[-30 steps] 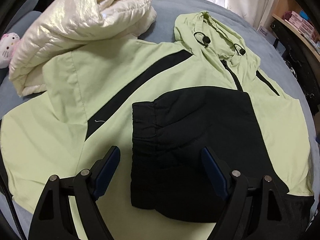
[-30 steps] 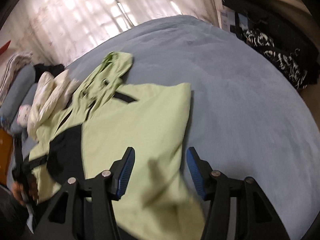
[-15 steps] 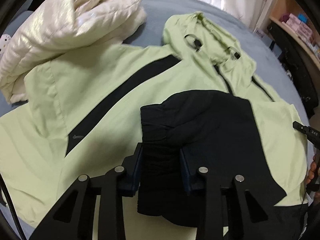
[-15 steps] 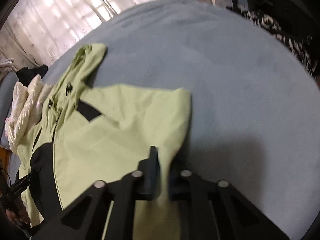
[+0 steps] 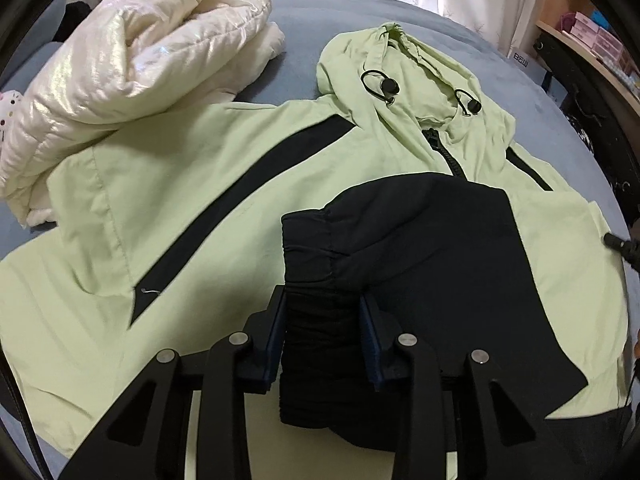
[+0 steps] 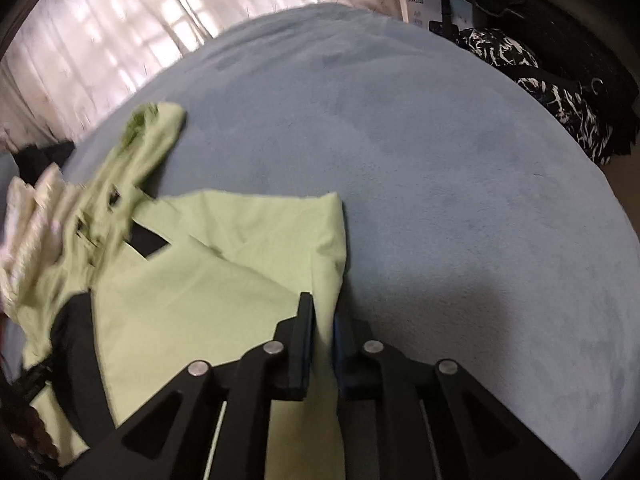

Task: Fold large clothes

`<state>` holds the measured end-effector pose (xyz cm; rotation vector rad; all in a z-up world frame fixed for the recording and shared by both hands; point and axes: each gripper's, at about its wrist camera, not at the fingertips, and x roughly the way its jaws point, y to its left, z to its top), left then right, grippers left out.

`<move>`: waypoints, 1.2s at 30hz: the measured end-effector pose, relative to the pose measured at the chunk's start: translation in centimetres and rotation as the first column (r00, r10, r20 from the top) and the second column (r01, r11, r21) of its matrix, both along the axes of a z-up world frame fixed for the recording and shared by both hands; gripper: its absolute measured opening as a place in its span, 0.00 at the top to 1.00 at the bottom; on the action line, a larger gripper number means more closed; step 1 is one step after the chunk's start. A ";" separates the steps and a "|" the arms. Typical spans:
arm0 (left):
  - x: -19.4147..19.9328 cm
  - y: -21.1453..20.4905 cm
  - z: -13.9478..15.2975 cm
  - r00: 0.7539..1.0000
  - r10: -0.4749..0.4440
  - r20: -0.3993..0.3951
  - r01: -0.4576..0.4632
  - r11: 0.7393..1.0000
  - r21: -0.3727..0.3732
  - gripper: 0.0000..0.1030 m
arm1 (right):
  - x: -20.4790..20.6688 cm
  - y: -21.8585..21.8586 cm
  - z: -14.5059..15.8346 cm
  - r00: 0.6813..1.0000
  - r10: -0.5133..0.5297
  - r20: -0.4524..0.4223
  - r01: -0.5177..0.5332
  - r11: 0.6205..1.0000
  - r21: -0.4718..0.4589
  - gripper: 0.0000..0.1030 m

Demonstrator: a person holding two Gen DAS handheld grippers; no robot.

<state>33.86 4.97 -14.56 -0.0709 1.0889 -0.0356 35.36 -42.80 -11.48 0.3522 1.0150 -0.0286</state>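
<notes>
Light green hooded jacket [image 5: 208, 184] spread front-up across a blue-grey bed cover [image 6: 460, 184], hood [image 5: 404, 76] toward the curtained window, black sleeve [image 5: 404, 256] folded in over the chest. Left gripper [image 5: 322, 320] closed on the gathered black cuff [image 5: 316, 308], blue-lined fingers [image 5: 276, 328] pressed in on both sides of the bunched fabric; lower end of the cuff hidden behind the gripper body. Right gripper [image 6: 322, 332] pinched nearly together on the jacket's pale green side edge [image 6: 324, 264], only a thin strip of cloth showing between the pads; grip point itself partly hidden by the near finger. Folded cream puffer jacket [image 5: 132, 60] lying just beside the green jacket's far-left shoulder, touching or overlapping it, exact boundary hard to tell. In the right wrist view the hood and puffer smeared by motion blur, drawcord toggles unreadable there, though sharp in the left wrist view at toggles [image 5: 390, 88]. Lower hem of the jacket cut off by both gripper bodies. Dark patterned cloth [image 6: 560, 92] at the bed's far right edge, kind unclear. Shelf with small boxes [image 5: 596, 44] cut off by the lens rim. Thin dark tip [image 5: 618, 242] poking in at the right edge of the left wrist view, too clipped to identify.
</notes>
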 end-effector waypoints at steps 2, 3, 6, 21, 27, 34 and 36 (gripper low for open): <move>0.0 0.2 0.0 1.000 -0.003 -0.004 0.003 1.000 0.001 0.68 | 0.7 -0.3 0.1 1.000 0.005 -0.010 -0.004 1.000 0.026 0.88; 0.0 0.2 0.0 1.000 -0.002 -0.009 0.002 1.000 0.000 0.68 | 1.0 -0.4 0.0 1.000 0.008 -0.020 -0.007 0.999 0.040 0.87; -0.1 0.5 -0.2 1.000 0.003 -0.016 -0.003 1.000 -0.005 0.67 | 2.4 0.0 -0.5 0.999 0.010 -0.045 -0.006 0.997 0.080 0.77; -2.5 0.8 3.6 0.996 0.029 0.078 -0.035 0.997 0.072 0.53 | -0.6 1.2 3.7 1.000 -0.028 0.005 0.029 0.967 -0.251 0.76; -5.3 -0.4 7.1 0.979 -0.029 0.200 0.023 0.999 0.034 0.46 | -7.7 4.9 8.4 0.959 0.101 0.265 -0.037 0.971 -0.236 0.49; -5.2 -4.0 5.0 0.994 -0.041 0.103 0.049 0.996 -0.079 0.46 | -8.5 12.7 6.1 0.944 0.302 0.133 -0.281 0.947 -0.159 0.25; -5.2 -5.2 3.4 0.996 -0.039 0.074 0.045 0.996 -0.081 0.46 | -8.1 14.5 4.3 0.937 0.339 0.084 -0.326 0.935 -0.139 0.25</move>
